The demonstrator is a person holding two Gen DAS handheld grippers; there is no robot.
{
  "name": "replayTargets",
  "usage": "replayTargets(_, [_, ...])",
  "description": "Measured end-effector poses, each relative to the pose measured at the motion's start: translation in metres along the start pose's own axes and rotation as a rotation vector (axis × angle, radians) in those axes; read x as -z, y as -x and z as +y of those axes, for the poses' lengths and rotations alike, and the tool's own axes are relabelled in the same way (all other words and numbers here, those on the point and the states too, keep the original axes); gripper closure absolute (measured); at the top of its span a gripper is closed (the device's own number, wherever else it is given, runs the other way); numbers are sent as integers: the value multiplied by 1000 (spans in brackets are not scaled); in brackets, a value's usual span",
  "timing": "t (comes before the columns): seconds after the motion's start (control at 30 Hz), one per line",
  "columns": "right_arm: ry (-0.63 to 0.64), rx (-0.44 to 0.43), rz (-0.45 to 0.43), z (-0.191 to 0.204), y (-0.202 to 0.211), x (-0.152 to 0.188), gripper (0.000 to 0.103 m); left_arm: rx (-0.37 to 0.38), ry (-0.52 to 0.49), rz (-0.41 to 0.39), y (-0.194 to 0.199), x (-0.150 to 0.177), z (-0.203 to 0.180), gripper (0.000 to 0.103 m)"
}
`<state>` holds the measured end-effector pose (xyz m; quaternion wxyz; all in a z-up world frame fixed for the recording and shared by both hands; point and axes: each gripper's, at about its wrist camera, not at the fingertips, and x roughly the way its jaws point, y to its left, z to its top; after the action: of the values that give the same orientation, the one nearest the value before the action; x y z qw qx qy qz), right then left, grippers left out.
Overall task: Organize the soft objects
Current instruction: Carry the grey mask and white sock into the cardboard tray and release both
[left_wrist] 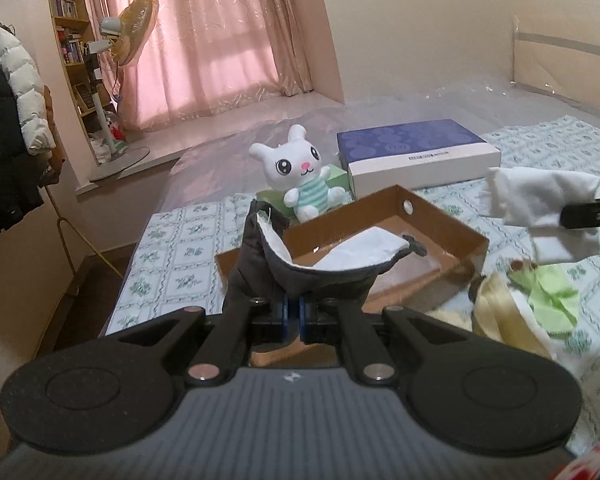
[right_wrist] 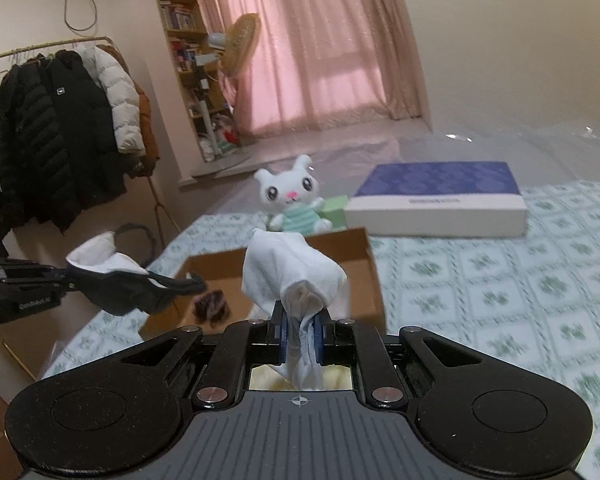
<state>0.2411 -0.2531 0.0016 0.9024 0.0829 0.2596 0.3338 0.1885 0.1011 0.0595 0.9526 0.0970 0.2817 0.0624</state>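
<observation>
The dark cloth item with a white lining [left_wrist: 300, 272] hangs low in the middle of the left wrist view, pinched in the left gripper [left_wrist: 295, 316], whose jaws are clenched tight on its lower edge. It sits in the air in front of the open cardboard box [left_wrist: 440, 236], a strap dangling off its right end. From the right wrist view the same dark piece [right_wrist: 120, 284] shows at the left edge, held out by the left gripper [right_wrist: 66, 280] coming in from the side.

Over on the other hand, the white cloth [right_wrist: 296, 276] bunches up at the centre of the right wrist view, and the right gripper [right_wrist: 300, 340] is grasping it, folds squeezed between the blue pads. In the left wrist view that white cloth [left_wrist: 540, 204] floats at the right edge, well above the bedspread.

The box rests on the green-and-white patterned bedspread [left_wrist: 172, 240] in the middle of the frame. Behind it sits a white plush rabbit [left_wrist: 300, 176] in a striped top, with a flat blue-and-white box [left_wrist: 416, 152] to its right. A heap of yellow and green cloths [left_wrist: 532, 300] lies at lower right. Pink curtains [left_wrist: 220, 40] fill the upper centre, a fan [left_wrist: 134, 32] stands at upper left, and jackets [right_wrist: 60, 140] hang on a rack at the left.
</observation>
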Motion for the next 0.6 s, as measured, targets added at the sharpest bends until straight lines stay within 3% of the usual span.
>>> replayTargets(0.6, [4,35,7,-15,-107,-39,90,68,70,86,-116,-36,-15,96])
